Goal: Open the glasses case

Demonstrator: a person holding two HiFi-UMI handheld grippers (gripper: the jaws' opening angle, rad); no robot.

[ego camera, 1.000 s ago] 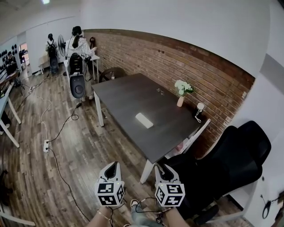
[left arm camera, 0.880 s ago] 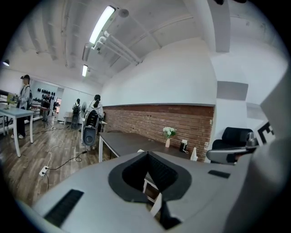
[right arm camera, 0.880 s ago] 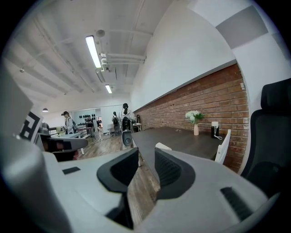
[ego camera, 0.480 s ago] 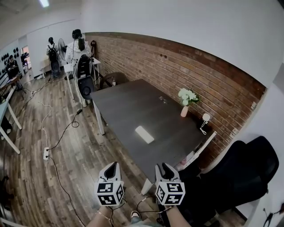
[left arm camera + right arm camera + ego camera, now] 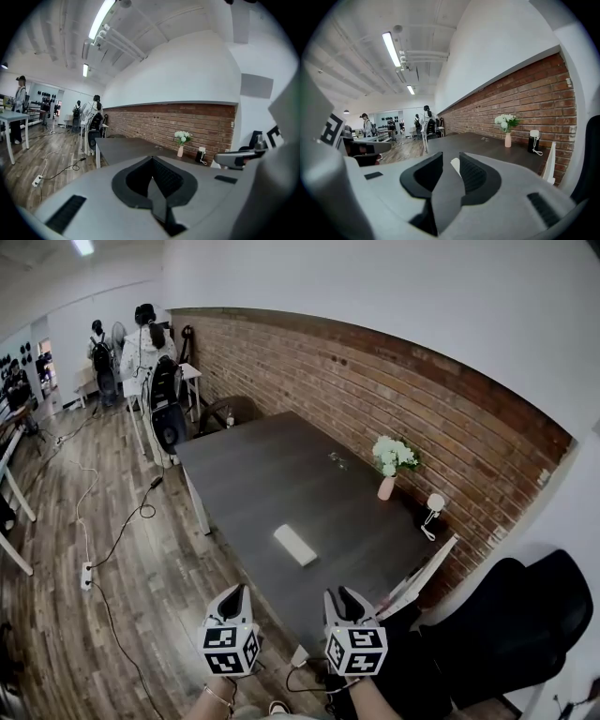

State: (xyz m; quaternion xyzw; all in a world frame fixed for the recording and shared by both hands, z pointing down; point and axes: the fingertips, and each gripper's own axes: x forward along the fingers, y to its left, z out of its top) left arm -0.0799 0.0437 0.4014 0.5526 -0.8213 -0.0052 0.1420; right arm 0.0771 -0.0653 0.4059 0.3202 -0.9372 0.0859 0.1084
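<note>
Table [image 5: 253,474] with case [image 5: 295,545], brick wall [image 5: 394,381]

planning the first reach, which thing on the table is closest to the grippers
The flat white case, lying alone toward the near end of the table. The flower vase and the black box stand farther back by the brick wall.

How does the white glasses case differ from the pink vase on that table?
The glasses case is white and lies flat; the vase is pink and stands upright. The glasses case sits nearer the table's open side, the vase by the brick wall. Both rest on the dark table.
</note>
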